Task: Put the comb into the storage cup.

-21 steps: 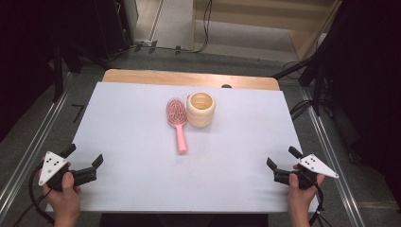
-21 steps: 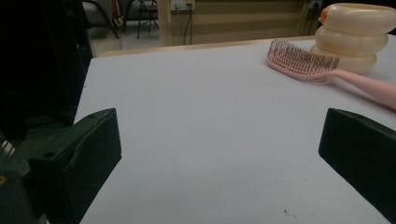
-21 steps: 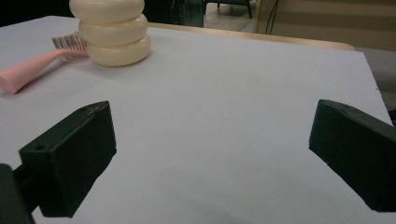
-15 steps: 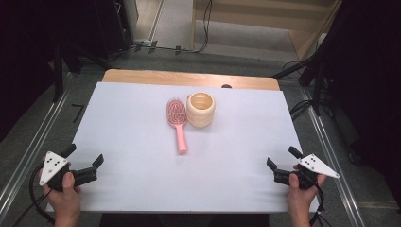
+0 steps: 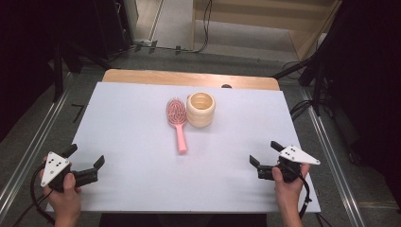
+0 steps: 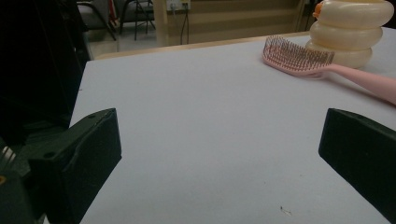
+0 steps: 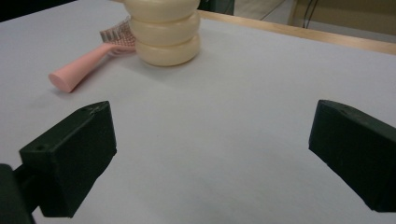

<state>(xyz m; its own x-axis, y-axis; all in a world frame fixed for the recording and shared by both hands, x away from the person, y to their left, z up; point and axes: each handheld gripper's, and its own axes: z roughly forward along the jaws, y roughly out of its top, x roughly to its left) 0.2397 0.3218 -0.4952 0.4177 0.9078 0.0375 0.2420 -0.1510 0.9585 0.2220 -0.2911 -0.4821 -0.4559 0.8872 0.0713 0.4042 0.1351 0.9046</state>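
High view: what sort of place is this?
Probably a lab recording station: a white-covered table framed by metal rails, loose cables on the floor, and dark curtains at both sides.

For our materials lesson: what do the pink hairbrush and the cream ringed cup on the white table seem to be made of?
Pink hairbrush: probably moulded plastic, with a smooth, matt handle of one even colour and fine stiff bristles.

Cream ringed cup: looks like three stacked rounded rings, smooth with a soft sheen; likely plastic or silicone, though glazed ceramic cannot be ruled out.
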